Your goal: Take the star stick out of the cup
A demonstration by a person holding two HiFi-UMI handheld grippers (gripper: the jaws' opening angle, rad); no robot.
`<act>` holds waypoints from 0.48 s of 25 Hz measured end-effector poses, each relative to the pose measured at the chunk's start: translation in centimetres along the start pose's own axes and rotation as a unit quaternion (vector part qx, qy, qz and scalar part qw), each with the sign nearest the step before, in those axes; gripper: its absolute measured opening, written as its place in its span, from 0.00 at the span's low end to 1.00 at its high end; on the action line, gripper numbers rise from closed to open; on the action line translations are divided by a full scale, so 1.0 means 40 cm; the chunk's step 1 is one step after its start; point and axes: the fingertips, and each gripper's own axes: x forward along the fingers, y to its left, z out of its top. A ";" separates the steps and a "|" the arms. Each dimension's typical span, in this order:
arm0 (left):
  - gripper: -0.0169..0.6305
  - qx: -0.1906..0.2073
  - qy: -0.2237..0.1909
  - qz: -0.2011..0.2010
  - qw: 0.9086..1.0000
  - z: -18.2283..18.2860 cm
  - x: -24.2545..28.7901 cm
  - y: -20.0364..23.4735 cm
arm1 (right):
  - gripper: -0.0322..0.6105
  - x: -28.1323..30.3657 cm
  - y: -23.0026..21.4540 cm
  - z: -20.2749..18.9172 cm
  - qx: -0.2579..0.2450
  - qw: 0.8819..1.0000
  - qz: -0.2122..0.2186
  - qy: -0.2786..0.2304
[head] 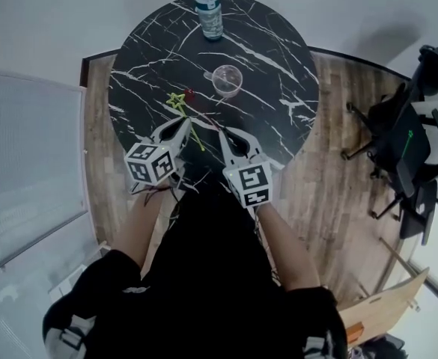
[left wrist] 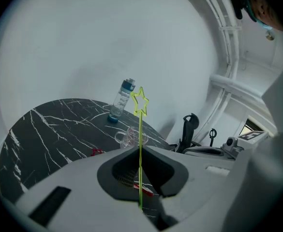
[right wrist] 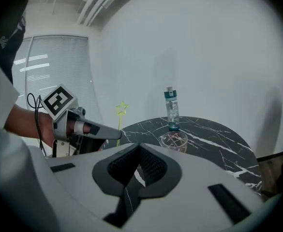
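The yellow-green star stick (left wrist: 140,129) stands upright between the jaws of my left gripper (left wrist: 140,149), which is shut on its thin stem. Its star (left wrist: 140,101) rises above the jaws. In the head view the star stick (head: 177,100) slants over the table's near half, out of the clear plastic cup (head: 227,80), and my left gripper (head: 186,121) holds its lower stem. My right gripper (head: 220,131) hovers just to the right. In its own view my right gripper (right wrist: 139,147) is shut with nothing in it, and the cup (right wrist: 173,140) stands beyond it.
A round black marble table (head: 271,36) carries a water bottle (head: 209,12) at its far edge. A small red piece (head: 189,94) lies near the star. Black office chairs (head: 406,137) stand on the wood floor at right. A white wall lies behind the table.
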 end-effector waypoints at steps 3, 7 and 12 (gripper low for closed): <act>0.05 -0.016 0.013 -0.004 1.000 -0.037 0.014 0.014 | 0.05 0.011 -0.002 -0.026 0.006 1.000 -0.001 0.011; 0.05 -0.033 0.041 -0.004 0.999 -0.089 0.035 0.038 | 0.04 0.032 -0.001 -0.045 0.013 1.000 -0.001 0.022; 0.05 -0.043 0.070 -0.003 0.997 -0.130 0.056 0.067 | 0.05 0.059 0.006 -0.061 0.015 0.999 0.001 0.034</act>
